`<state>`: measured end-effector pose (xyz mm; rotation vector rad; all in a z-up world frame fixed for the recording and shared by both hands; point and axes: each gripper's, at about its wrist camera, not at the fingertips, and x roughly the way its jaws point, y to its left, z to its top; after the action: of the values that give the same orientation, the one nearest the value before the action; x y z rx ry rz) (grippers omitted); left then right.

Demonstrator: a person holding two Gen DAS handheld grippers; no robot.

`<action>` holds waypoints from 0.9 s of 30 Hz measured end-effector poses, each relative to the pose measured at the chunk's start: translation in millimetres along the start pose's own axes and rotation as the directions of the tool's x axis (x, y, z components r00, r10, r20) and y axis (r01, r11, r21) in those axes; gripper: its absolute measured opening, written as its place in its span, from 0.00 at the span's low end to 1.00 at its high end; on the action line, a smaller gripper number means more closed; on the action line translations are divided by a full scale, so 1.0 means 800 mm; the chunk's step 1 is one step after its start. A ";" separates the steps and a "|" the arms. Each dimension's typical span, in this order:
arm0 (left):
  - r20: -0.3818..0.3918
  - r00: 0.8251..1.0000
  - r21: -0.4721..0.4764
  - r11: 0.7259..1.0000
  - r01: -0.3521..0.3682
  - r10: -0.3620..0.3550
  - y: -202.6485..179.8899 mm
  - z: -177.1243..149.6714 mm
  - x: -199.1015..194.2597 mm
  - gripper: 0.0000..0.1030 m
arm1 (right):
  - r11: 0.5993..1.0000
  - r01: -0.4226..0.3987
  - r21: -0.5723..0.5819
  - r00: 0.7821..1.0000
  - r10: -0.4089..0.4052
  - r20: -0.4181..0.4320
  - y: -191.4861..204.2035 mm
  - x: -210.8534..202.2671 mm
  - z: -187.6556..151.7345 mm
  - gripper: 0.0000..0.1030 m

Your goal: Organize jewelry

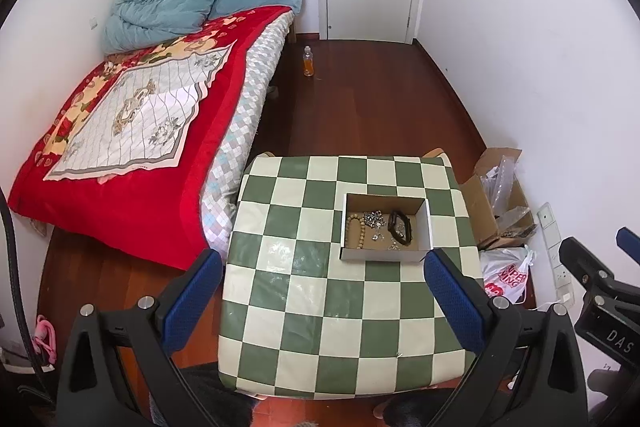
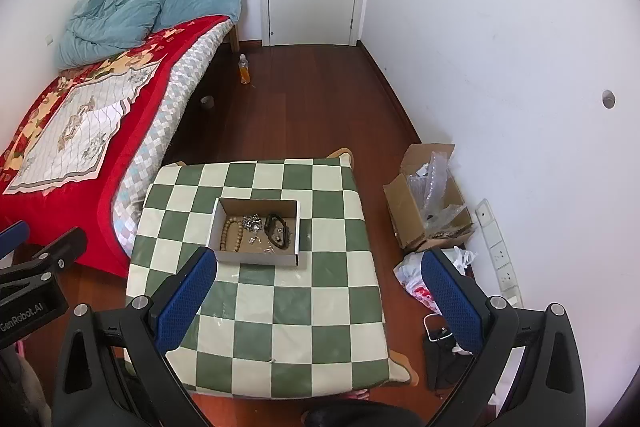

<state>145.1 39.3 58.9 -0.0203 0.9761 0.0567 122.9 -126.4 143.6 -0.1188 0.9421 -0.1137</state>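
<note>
A shallow white cardboard box sits on a green-and-cream checkered table. Inside lie a wooden bead bracelet, silver jewelry pieces and a black band. My left gripper is open and empty, held above the table's near half, short of the box. My right gripper is open and empty, above the table just right of the box. Each gripper shows at the edge of the other's view.
A bed with a red blanket stands left of the table. A brown carton, a plastic bag and a power strip lie on the floor at right. A bottle stands near the door.
</note>
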 end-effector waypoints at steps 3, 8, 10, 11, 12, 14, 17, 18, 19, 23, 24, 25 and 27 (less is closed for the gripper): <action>0.004 1.000 0.002 1.000 0.000 0.000 -0.002 -0.002 -0.001 1.00 | 1.000 0.000 0.001 1.000 0.000 -0.001 0.000 0.000 -0.002 1.00; 0.004 1.000 0.003 1.000 0.003 -0.003 -0.003 -0.003 -0.001 1.00 | 1.000 -0.001 0.003 1.000 0.001 -0.002 0.000 0.001 -0.002 1.00; 0.004 1.000 0.003 1.000 0.002 -0.002 -0.003 -0.003 -0.001 1.00 | 1.000 0.001 0.005 1.000 -0.001 -0.002 0.000 0.001 -0.004 1.00; 0.005 1.000 0.004 1.000 0.003 -0.003 -0.004 -0.003 -0.001 1.00 | 1.000 0.002 0.006 1.000 -0.002 -0.003 0.000 0.001 -0.004 1.00; 0.005 1.000 0.004 1.000 0.004 -0.004 -0.004 -0.003 -0.002 1.00 | 1.000 0.002 0.006 1.000 -0.002 -0.003 0.000 0.001 -0.006 1.00; 0.007 1.000 0.006 1.000 0.004 -0.004 -0.005 -0.003 -0.002 1.00 | 1.000 0.001 0.010 1.000 -0.001 -0.003 0.000 0.001 -0.007 1.00; 0.012 1.000 0.012 1.000 0.006 -0.006 -0.006 -0.003 -0.005 1.00 | 1.000 -0.001 0.014 1.000 0.002 -0.004 -0.001 0.000 -0.009 1.00; 0.013 1.000 0.013 1.000 0.004 -0.004 -0.007 -0.003 -0.005 1.00 | 1.000 -0.003 0.014 1.000 0.003 -0.005 0.001 0.001 -0.010 1.00; 0.015 1.000 0.014 1.000 0.004 -0.004 -0.007 -0.003 -0.006 1.00 | 1.000 -0.001 0.013 1.000 0.002 -0.004 -0.001 0.000 -0.010 1.00; 0.017 1.000 0.018 1.000 0.005 -0.005 -0.010 -0.003 -0.006 1.00 | 1.000 -0.004 0.011 1.000 0.004 -0.006 0.000 0.001 -0.011 1.00; 0.017 1.000 0.017 1.000 0.004 -0.004 -0.009 -0.003 -0.006 1.00 | 1.000 -0.003 0.012 1.000 0.003 -0.004 0.000 0.001 -0.012 1.00; 0.016 1.000 0.016 1.000 0.005 -0.005 -0.009 -0.004 -0.006 1.00 | 1.000 -0.007 0.014 1.000 0.007 -0.007 0.000 0.001 -0.011 1.00; 0.015 1.000 0.017 1.000 0.006 -0.006 -0.009 -0.004 -0.006 1.00 | 1.000 -0.006 0.017 1.000 0.006 -0.006 -0.001 0.001 -0.011 1.00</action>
<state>140.1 31.9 61.4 -0.0074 0.9611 0.0434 116.3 -127.8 138.0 -0.1003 0.9472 -0.1166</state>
